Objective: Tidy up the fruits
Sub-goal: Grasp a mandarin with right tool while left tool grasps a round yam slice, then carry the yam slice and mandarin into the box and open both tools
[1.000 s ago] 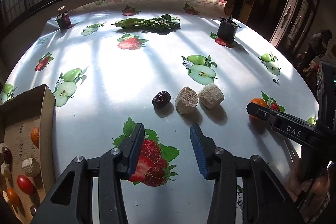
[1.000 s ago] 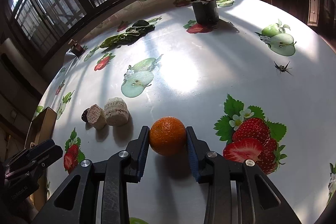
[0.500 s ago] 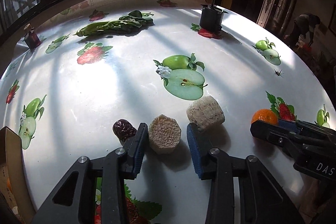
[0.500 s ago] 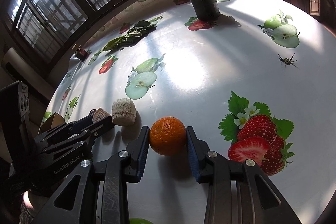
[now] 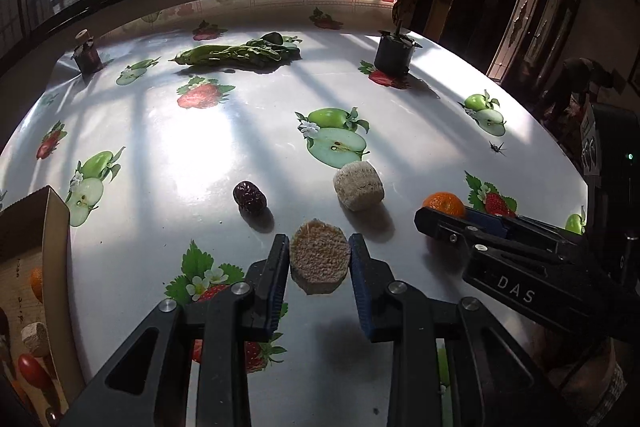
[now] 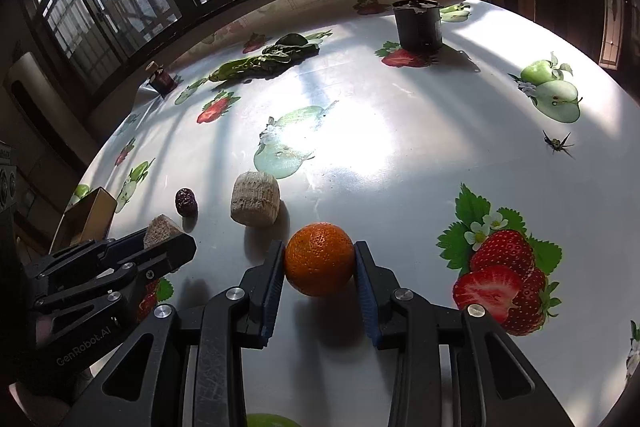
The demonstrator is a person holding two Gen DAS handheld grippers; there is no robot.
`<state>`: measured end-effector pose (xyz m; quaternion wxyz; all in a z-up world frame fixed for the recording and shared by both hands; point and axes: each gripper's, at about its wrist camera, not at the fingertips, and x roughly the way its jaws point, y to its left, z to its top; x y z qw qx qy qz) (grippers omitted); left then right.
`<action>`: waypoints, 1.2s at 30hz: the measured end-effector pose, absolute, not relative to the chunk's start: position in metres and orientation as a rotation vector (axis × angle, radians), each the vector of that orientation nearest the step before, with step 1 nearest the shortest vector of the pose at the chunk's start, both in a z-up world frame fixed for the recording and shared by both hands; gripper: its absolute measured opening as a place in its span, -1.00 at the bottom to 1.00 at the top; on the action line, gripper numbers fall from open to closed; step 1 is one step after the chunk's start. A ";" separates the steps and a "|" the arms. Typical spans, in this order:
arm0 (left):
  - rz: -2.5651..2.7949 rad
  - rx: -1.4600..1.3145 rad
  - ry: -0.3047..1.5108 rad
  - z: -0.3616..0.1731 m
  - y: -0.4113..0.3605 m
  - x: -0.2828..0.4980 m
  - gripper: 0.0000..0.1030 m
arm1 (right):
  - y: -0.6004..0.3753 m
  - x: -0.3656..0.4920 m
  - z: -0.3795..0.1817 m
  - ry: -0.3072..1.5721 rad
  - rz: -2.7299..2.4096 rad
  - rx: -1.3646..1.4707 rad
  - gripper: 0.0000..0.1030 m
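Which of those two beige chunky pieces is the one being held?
The browner, cut-face piece, clamped in the left gripper. The paler ridged piece sits free on the table, beyond it.

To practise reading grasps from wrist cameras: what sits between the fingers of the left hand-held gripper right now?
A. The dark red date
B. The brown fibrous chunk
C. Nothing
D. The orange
B. In the left wrist view the left hand-held gripper has its fingers against both sides of the brown fibrous chunk, while the date lies free on the table and the orange is in the right hand-held gripper.
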<state>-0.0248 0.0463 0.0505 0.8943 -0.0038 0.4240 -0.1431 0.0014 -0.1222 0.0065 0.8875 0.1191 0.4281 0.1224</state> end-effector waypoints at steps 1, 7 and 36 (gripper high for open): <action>-0.298 -0.018 0.867 0.055 0.051 -0.032 -0.44 | -0.122 0.001 0.006 0.888 0.251 0.248 -0.29; -0.235 -0.088 0.801 0.076 0.098 -0.079 -0.43 | -0.127 0.000 0.003 0.880 0.221 0.267 -0.30; 0.252 -0.331 0.807 0.041 0.325 -0.175 -0.43 | 0.061 -0.078 0.070 0.807 0.603 0.051 -0.28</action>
